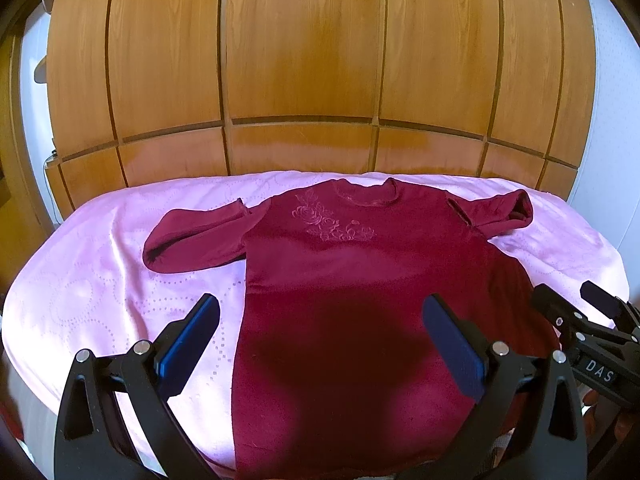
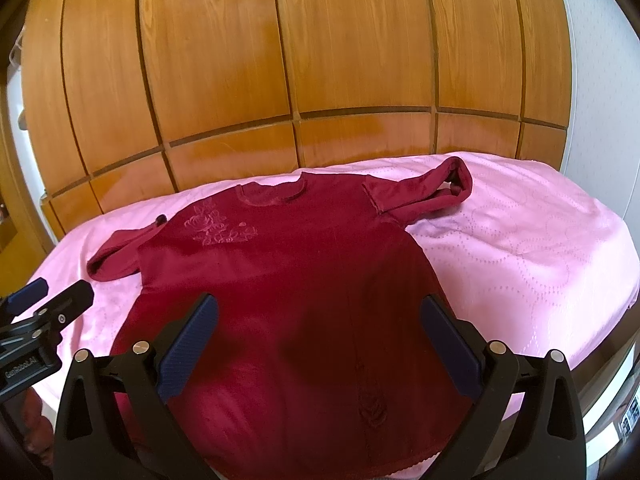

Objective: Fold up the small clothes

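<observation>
A dark red top (image 1: 352, 264) (image 2: 280, 272) with a rose embroidery on the chest lies flat on a pink bedspread (image 1: 100, 280) (image 2: 520, 248), collar at the far side, hem toward me. Its left sleeve (image 1: 192, 240) lies folded beside the body; its right sleeve (image 2: 424, 196) is bent back near the far edge. My left gripper (image 1: 320, 320) hovers open above the lower left part of the top, nothing between its blue pads. My right gripper (image 2: 318, 320) is open above the lower middle of the top, also holding nothing.
A wooden panelled wardrobe (image 1: 304, 60) (image 2: 320, 60) stands right behind the bed. The other gripper shows at the edge of each view, the right gripper (image 1: 588, 308) at one side, the left gripper (image 2: 52, 300) at the other. White wall (image 1: 612, 100) at the right.
</observation>
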Tool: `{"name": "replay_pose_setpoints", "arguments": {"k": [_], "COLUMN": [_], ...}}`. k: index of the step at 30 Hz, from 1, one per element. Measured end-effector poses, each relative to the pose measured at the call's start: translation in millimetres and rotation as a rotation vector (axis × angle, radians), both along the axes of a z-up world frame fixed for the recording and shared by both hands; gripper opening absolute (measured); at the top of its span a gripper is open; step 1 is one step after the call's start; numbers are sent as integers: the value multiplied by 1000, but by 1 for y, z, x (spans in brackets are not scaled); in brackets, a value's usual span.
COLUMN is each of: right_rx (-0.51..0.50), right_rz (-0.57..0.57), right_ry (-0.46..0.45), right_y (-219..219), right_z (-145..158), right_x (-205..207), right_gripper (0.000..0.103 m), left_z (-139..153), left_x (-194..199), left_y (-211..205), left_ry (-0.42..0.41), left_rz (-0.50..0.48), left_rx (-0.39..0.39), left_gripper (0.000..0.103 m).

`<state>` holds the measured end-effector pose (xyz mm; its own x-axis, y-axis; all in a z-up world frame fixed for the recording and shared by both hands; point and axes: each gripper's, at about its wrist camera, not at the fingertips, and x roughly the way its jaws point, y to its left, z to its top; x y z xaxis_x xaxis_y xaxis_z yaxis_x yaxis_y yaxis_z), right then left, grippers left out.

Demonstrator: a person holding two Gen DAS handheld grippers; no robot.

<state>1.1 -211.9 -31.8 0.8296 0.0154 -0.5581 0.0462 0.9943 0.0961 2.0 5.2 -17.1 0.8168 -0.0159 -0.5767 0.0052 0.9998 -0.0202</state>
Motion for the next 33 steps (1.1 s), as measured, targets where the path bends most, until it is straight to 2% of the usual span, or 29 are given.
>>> {"name": "replay_pose_setpoints", "arguments": {"k": [33], "right_rx": [-1], "right_rz": [2], "right_ry": [32], "right_y": [0], "right_z": [-5], "right_x": [-3], "right_gripper": [100], "left_z": [-6], "left_x": [8], "left_y": [0], "left_ry": [46], "left_rz": [-1], "left_rx": [-20], "left_gripper": [101]}}
